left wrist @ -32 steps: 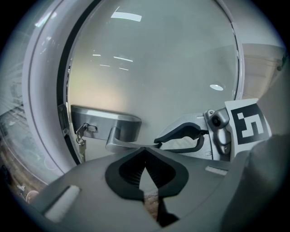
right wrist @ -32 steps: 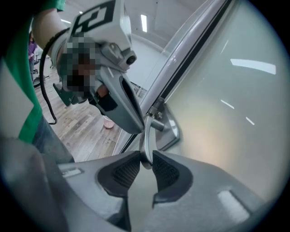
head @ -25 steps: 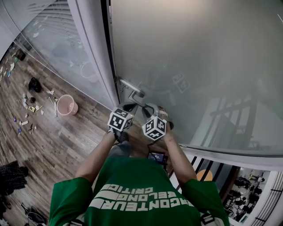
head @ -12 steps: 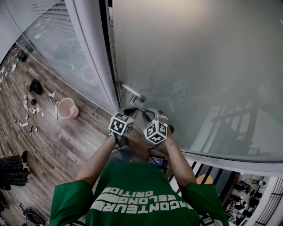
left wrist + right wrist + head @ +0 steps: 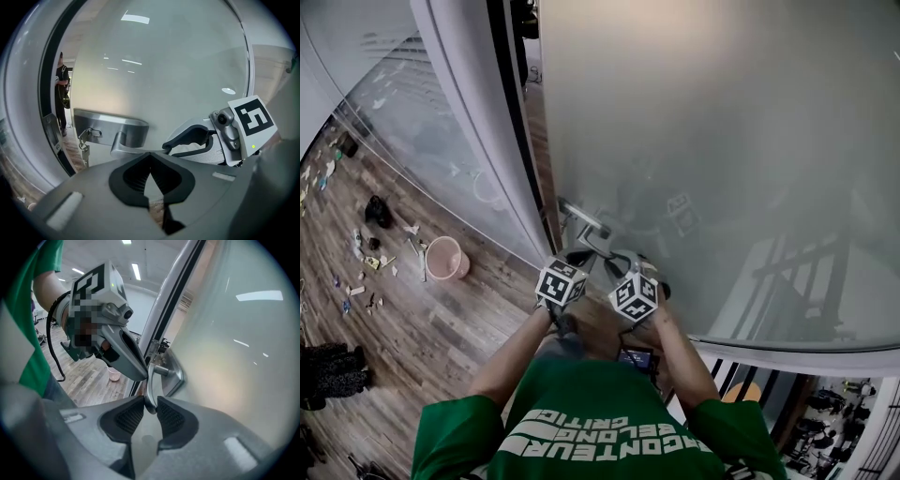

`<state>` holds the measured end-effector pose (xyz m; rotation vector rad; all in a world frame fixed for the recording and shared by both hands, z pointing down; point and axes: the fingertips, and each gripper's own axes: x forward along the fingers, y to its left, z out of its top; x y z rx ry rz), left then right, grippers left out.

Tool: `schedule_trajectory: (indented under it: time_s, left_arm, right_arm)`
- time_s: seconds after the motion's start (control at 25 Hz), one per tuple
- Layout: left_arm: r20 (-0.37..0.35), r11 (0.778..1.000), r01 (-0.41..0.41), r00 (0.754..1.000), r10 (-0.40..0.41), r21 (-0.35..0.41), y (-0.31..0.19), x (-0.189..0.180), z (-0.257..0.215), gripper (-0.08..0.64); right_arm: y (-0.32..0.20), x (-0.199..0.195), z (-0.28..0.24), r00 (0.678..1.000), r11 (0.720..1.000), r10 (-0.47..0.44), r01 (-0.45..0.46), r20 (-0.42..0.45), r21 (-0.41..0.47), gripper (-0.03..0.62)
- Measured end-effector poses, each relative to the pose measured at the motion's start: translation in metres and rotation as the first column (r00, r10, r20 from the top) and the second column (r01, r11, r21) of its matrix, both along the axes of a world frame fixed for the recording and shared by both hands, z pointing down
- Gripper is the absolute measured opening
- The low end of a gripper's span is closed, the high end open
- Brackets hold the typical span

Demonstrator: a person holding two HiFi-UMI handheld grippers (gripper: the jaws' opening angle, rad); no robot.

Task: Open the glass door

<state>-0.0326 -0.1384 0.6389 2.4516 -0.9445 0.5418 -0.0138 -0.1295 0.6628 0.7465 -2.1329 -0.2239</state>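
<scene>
Right gripper view gives me the clearest read: my right gripper (image 5: 151, 409) is clamped on the free end of the lever handle (image 5: 151, 387), both ribbed pads pressing the metal. The handle's plate (image 5: 174, 373) sits on the frosted glass door (image 5: 234, 357), close to its edge. My left gripper (image 5: 150, 155) has its jaws closed together with nothing between them. In its own view the tips sit just under the lever, and from the right gripper view its nose lies against the lever near the pivot. A key (image 5: 84, 143) hangs below the plate. From the head view, the two grippers sit side by side at the handle, and a narrow strip of wooden floor (image 5: 412, 328) shows between the door's edge and the door frame (image 5: 502, 112). A pink bucket (image 5: 445, 258) stands on the floor, well to the left.
</scene>
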Motion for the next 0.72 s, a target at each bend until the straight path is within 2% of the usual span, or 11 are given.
schedule_trajectory:
  time_s: [0.36,0.72]
  left_arm:
    - [-0.002,0.998,-0.059,0.998,0.059,-0.009,-0.031,0.011,0.004,0.017]
    - [-0.014,0.993,-0.119,0.993,0.119,0.0,-0.075,0.032,0.013,0.017]
  right_arm:
    - [-0.031,0.011,0.002,0.999,0.998,0.047,-0.047,0.017,-0.036,0.081]
    - [-0.073,0.032,0.009,0.995,0.995,0.099,-0.099,0.025,-0.025,0.083]
